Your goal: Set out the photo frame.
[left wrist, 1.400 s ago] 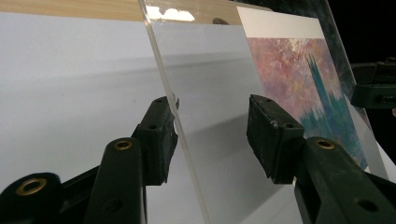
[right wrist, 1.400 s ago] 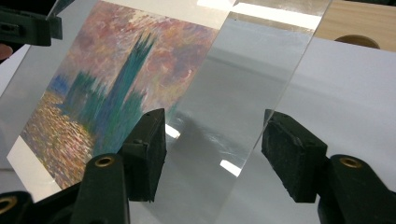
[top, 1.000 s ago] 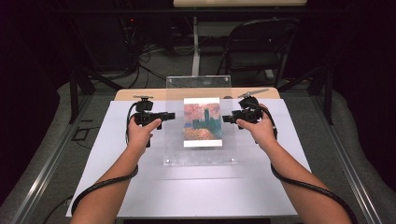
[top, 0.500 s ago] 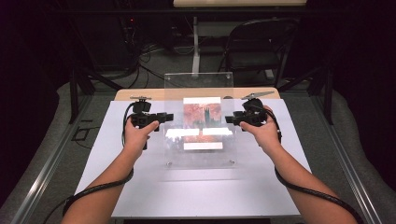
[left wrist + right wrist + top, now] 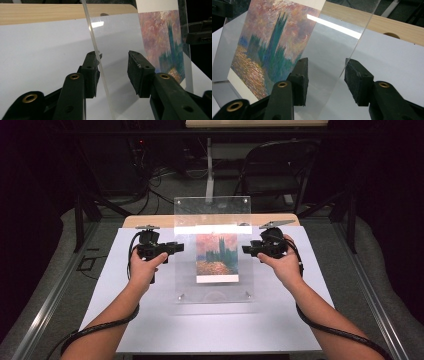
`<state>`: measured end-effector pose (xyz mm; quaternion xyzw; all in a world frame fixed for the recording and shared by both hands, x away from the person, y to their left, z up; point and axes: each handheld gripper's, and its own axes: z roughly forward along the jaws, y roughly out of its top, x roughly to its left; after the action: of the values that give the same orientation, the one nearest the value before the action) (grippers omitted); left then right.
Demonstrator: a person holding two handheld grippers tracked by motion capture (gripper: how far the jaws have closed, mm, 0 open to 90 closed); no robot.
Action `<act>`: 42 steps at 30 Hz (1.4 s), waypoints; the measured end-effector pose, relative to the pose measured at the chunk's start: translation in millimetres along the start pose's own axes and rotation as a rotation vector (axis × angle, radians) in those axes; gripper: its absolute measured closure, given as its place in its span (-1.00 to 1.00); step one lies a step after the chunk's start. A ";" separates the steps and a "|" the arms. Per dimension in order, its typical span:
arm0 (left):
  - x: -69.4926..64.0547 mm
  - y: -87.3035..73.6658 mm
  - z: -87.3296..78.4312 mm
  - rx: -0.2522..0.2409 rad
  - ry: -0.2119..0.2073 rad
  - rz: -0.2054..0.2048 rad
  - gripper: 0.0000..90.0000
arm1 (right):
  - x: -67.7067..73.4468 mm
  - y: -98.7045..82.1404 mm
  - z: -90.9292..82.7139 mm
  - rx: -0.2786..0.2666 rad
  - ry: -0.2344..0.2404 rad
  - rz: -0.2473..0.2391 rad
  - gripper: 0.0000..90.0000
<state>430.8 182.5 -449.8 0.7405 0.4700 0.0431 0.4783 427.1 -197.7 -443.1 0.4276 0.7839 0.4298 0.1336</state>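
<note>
Clear acrylic, a two-sheet picture frame (image 5: 212,250), is standing tilted over the middle of the white table (image 5: 210,330), nearer its far edge, with a painted print (image 5: 216,256) of towers over orange water showing through it. In the high view the left gripper (image 5: 175,248) is reaching in at the frame's left edge and the right gripper (image 5: 247,250) at its right edge, both held level by the person's hands; metal studs are glinting at the frame's corners. The left gripper view is adding what the high view cannot resolve: the sheet's edge (image 5: 96,60) is running between the jaws and lying against the left pad, while the right pad is standing clear of it. The right gripper view is showing the sheet's edge (image 5: 352,53) between that gripper's jaws with a gap on both sides. Both pairs of jaws have just been closing and are standing part open, pressing on nothing. No writing is legible on the print's white border.
</note>
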 end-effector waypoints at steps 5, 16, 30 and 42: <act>-3.4 -0.8 -3.8 0.001 0.002 0.011 0.38 | 1.1 -0.9 -4.5 -0.007 0.007 -0.002 0.26; -8.9 -3.4 -11.7 0.000 -0.002 0.041 0.42 | 6.7 -3.3 -13.4 -0.011 0.003 -0.026 0.31; -17.4 -8.5 -23.2 -0.004 0.000 0.072 0.47 | 14.5 -6.2 -24.3 -0.018 -0.005 -0.059 0.38; -28.3 -17.6 -37.9 -0.015 -0.010 0.097 0.55 | 22.3 -12.5 -40.2 -0.035 0.009 -0.058 0.51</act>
<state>384.2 188.7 -431.7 0.7590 0.4308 0.0663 0.4837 383.7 -206.0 -425.5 0.4005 0.7889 0.4413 0.1499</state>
